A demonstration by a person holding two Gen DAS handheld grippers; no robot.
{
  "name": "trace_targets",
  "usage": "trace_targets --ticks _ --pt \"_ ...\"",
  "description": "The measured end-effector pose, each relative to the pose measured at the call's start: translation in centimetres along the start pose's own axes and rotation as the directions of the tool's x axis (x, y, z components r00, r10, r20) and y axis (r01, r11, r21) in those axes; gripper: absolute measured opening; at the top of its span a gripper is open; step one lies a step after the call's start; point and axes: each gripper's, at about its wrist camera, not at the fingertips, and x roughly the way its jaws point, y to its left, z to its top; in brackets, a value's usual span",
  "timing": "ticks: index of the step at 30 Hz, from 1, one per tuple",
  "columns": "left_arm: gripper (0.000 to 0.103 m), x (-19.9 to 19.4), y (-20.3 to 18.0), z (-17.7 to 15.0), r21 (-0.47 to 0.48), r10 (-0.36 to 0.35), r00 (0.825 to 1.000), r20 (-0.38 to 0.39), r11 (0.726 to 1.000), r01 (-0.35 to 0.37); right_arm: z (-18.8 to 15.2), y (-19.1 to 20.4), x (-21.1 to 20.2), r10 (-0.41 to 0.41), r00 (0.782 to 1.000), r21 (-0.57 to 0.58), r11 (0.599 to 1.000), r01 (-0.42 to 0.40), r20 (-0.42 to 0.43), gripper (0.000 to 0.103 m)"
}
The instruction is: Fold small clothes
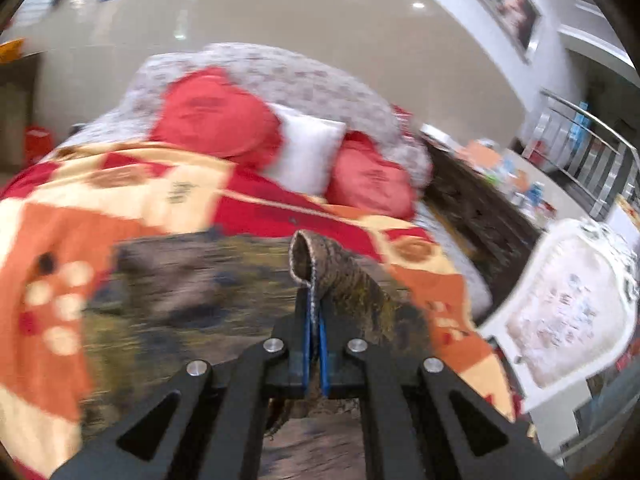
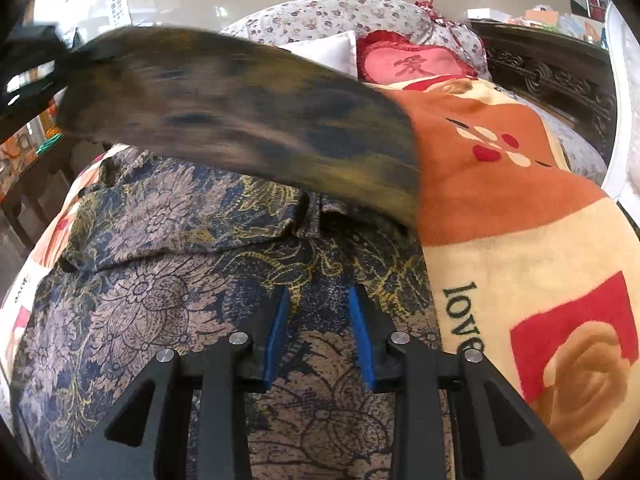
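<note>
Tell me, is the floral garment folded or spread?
Mid-fold: left gripper lifts one pinched edge over the floral garment, spread flat below.

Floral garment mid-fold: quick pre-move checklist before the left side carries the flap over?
1. Left tongs shut on the garment edge: ok.
2. Raised flap off the bed and free of the lower layer: ok, though motion-blurred.
3. Right tongs open, holding nothing: ok.
4. Right tongs pinning the lower layer: cannot tell; contact not visible.
5. Lower layer flat: not ok, a ridge of wrinkles runs across it.
6. Blanket bare beside the garment: ok.
</note>
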Motion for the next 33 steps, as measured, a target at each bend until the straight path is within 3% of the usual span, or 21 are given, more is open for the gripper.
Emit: trace_targets --ticks 1,5,12,14,17,19,23,25,29,31,33 --pt "0.003 -0.4 1.8 -0.3 -0.012 0.051 0.999 0.001 0.999 -0.051 0.0 -0.1 0.1 0.0 1.0 0.001 1.0 0.0 -0.004 0.016" --pt "0.003 -0.7 6.5 -1.5 -0.068 0.14 0.99 -0.021 0.988 -0.141 -0.1 0.1 0.1 0.004 1.0 0.004 1.0 -0.004 -0.012 0.016" --pt "0.007 2.0 11.4 -4.2 -0.08 0.19 0.975 -0.117 0.977 -0.199 0.0 0.2 0.4 0.0 1.0 0.006 1.0 0.0 -0.019 0.016" --pt "0.027 2.5 12.5 -4.7 -0.084 0.246 0.96 -0.134 0.962 -0.258 0.0 0.1 0.4 -0.002 1.0 0.009 1.0 0.002 -0.02 0.016" --pt "0.044 0.9 13.2 -5.0 -0.124 0.352 0.931 -0.095 0.924 -0.362 0.3 0.1 0.4 -0.013 1.0 0.014 1.0 0.014 -0.028 0.016" --pt "0.051 0.0 12.5 -5.0 -0.112 0.399 0.916 -0.044 0.909 -0.401 1.4 0.1 -0.7 -0.031 0.999 0.017 0.999 0.031 0.006 0.016" --pt "0.069 1.1 8.8 -5.6 0.008 0.386 0.922 0.037 0.922 -0.387 5.1 0.6 -2.2 -0.08 0.989 0.002 0.997 0.08 0.123 0.016" --pt "0.069 3.0 7.2 -6.0 0.055 0.398 0.917 0.032 0.915 -0.399 7.0 1.4 -1.1 -0.061 0.989 -0.034 0.997 0.066 0.134 0.016" --pt "0.069 7.2 7.7 -6.6 0.064 0.406 0.911 -0.071 0.914 -0.402 8.7 2.6 3.3 0.016 0.998 -0.137 0.991 -0.007 0.062 0.016" --pt "0.067 9.0 9.2 -7.9 0.082 0.42 0.897 -0.137 0.907 -0.412 7.9 1.4 6.5 -0.025 0.999 -0.144 0.989 0.018 -0.044 0.017" --pt "0.067 9.2 9.2 -9.4 0.152 0.425 0.901 -0.087 0.9 -0.409 7.0 -0.2 7.2 0.025 0.999 -0.12 0.992 -0.03 -0.046 0.022"
